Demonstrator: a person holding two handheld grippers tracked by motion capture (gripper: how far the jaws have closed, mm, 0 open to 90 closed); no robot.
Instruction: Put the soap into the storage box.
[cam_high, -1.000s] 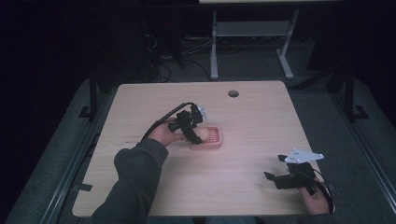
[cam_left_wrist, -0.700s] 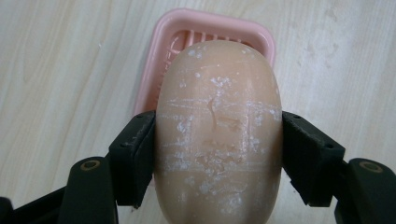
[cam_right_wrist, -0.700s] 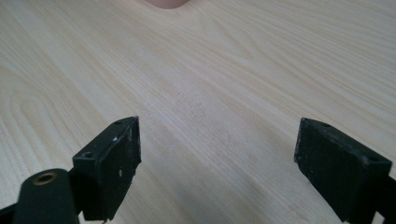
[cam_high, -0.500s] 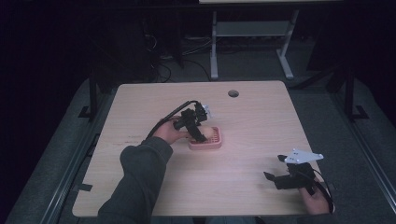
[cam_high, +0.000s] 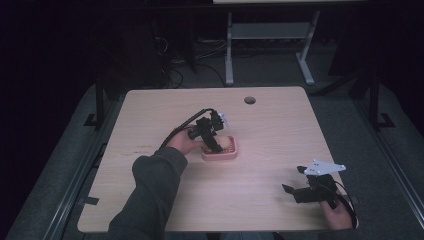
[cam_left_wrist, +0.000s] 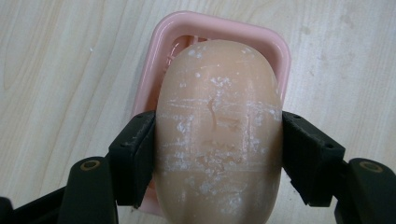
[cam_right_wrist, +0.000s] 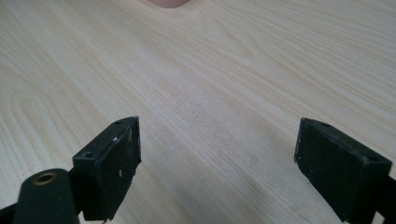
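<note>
The left tool (cam_left_wrist: 218, 158) clamps the soap (cam_left_wrist: 218, 135) above the pink dish (cam_left_wrist: 280, 51); lower it centred, then release gently.

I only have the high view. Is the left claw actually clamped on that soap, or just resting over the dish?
Observer: Clamped. In the left gripper view both jaws of the left claw press the sides of the soap bar.
Operator: Is the soap clean?
Observer: No, its top carries white scuffs and scratch lines.
Operator: And the dish under it?
Observer: The pink soap dish shows beyond and beneath the bar; whether they touch, I cannot tell.
Operator: Right claw?
Observer: The right claw stands wide open over bare table.
</note>
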